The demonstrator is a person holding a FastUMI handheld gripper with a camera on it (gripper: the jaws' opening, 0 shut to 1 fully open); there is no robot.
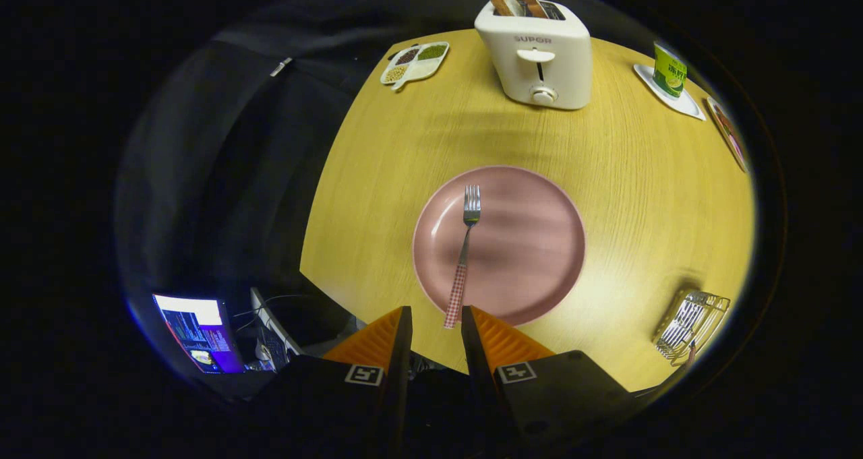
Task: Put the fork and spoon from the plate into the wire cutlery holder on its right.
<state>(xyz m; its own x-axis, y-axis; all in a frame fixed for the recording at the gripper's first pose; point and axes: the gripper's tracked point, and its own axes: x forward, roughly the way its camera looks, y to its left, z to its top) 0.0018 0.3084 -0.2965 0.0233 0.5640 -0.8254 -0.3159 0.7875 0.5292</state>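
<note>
The fork (464, 257) lies on the pink plate (539, 243), long axis running away from the gripper (436, 317), tines far, checkered handle end overhanging the near rim between the spread fingers, which grasp nothing. The wire cutlery holder (691, 324) stands right on the surface (640, 176), perhaps already holding something

Pink plate (532, 257), red-checked fork handle (456, 294)

A: Wire cutlery holder (693, 327) sits at the view's rim; contents unreadable, something reddish at its near end.
B: Flat dish (728, 133) beyond the green cup (669, 71) is cut off; fork (463, 257) handle tip overhangs the plate (539, 257).
A: Gripper (436, 317) fingers stand apart, bases cut off.
</note>
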